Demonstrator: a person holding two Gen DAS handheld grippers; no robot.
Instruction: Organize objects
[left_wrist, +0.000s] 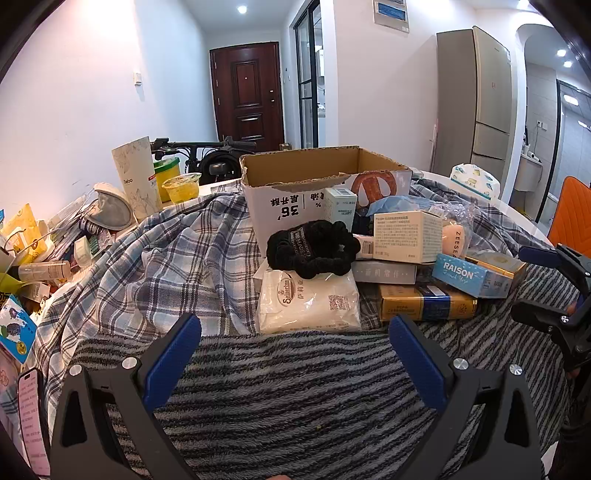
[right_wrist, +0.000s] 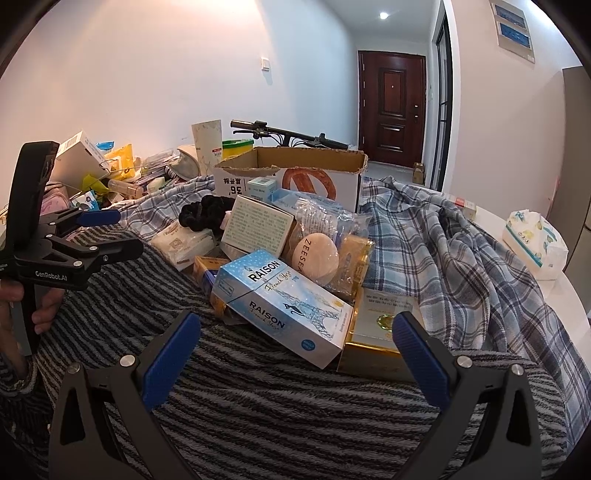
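Both grippers hung spread and empty before a heap of small goods on the table.

From the left, the left gripper (left_wrist: 294, 332) faced a white packet (left_wrist: 308, 302) under a black scrunchie (left_wrist: 312, 249); the right gripper (right_wrist: 295, 328) faced a pale-blue box (right_wrist: 280, 306), glossy and tilted on a gold box (right_wrist: 376, 332), before the open cardboard box (right_wrist: 295, 177) mid-table. I judged that tugging the blue box could topple its loosely stacked neighbours.

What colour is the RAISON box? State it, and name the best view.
Light blue with white speckles and a dark Eiffel Tower drawing; the RAISON box shows best in the right wrist view.
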